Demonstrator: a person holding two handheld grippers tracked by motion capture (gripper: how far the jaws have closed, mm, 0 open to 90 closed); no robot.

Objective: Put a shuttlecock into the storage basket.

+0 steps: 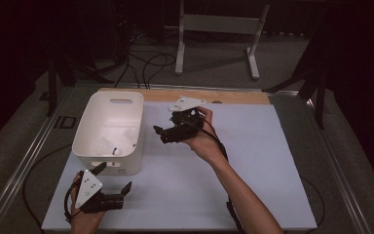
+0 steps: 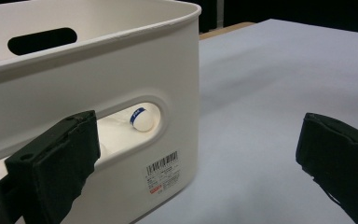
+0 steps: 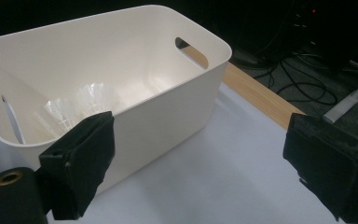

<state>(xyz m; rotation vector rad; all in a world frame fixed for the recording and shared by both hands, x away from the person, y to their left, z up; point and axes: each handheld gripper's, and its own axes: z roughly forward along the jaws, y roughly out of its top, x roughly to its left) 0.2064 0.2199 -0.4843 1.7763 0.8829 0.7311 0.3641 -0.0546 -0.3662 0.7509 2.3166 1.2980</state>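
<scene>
Both tongs empty, jaws apart. Shuttlecocks (image 3: 81, 108) sit inside the white bin (image 1: 93, 127) at the table's left side. Right tongs (image 1: 168, 131) hover just right of the bin's rim — nearer its open top. Left tongs (image 1: 113, 187) sit low at its near wall. Right goes in from above, leftward.

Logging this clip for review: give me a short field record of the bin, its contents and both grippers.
container: white plastic bin with handle slots, upright on the pale table mat
contents: white feathered shuttlecocks lying inside the bin; one cork tip with a blue band seen through the handle slot
left gripper: open, holding nothing, beside the bin's near wall
right gripper: open, holding nothing, beside the bin's right wall
</scene>
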